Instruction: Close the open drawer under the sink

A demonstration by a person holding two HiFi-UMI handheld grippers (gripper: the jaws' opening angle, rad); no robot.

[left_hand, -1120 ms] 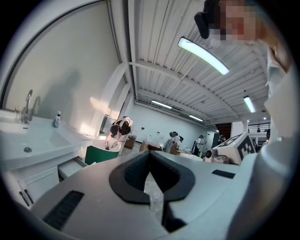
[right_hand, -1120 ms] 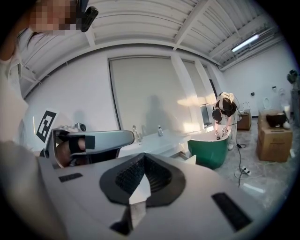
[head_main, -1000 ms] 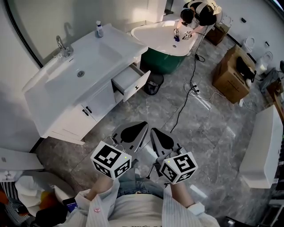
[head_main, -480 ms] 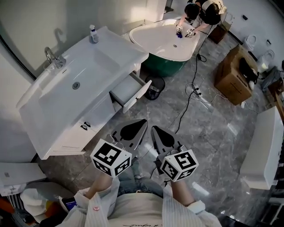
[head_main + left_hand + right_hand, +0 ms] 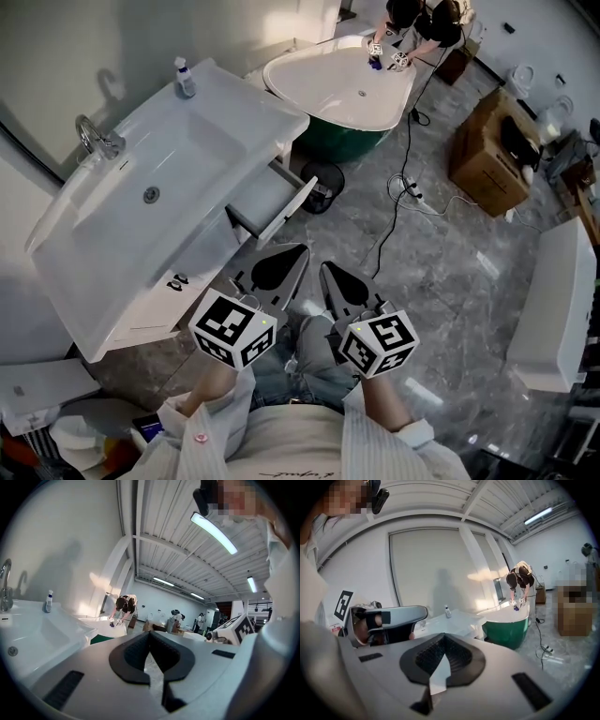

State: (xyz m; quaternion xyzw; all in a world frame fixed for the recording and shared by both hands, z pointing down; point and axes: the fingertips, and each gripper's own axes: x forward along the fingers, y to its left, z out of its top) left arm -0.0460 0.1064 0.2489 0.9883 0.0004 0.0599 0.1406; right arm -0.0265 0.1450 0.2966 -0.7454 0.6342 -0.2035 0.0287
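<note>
1. You hold two tools: your left tool (image 5: pixel 295 255) and your right tool (image 5: pixel 334 281) sit side by side just in front of your body, above the grey floor (image 5: pixel 450 272).
2. Both tools are clenched. In each gripper view the jaw tips meet, and nothing is held between them.
3. One drawer (image 5: pixel 272 199) stands pulled out under the white sink (image 5: pixel 122 211), at the end nearest the bathtub (image 5: pixel 328 84). Neither tool touches it; both hang apart from its front panel.
4. The sink carries one faucet (image 5: pixel 94 139) at its back edge and one small bottle (image 5: pixel 184 77) at its far corner.
5. Two dark handles (image 5: pixel 176 279) show on the cabinet doors beside the drawer.
6. Beyond the drawer stand one black bin (image 5: pixel 325 184) and the one white-and-green bathtub, where one person (image 5: pixel 422 17) bends over.
7. One cardboard box (image 5: pixel 487 141) stands on the floor, well apart from the sink.
</note>
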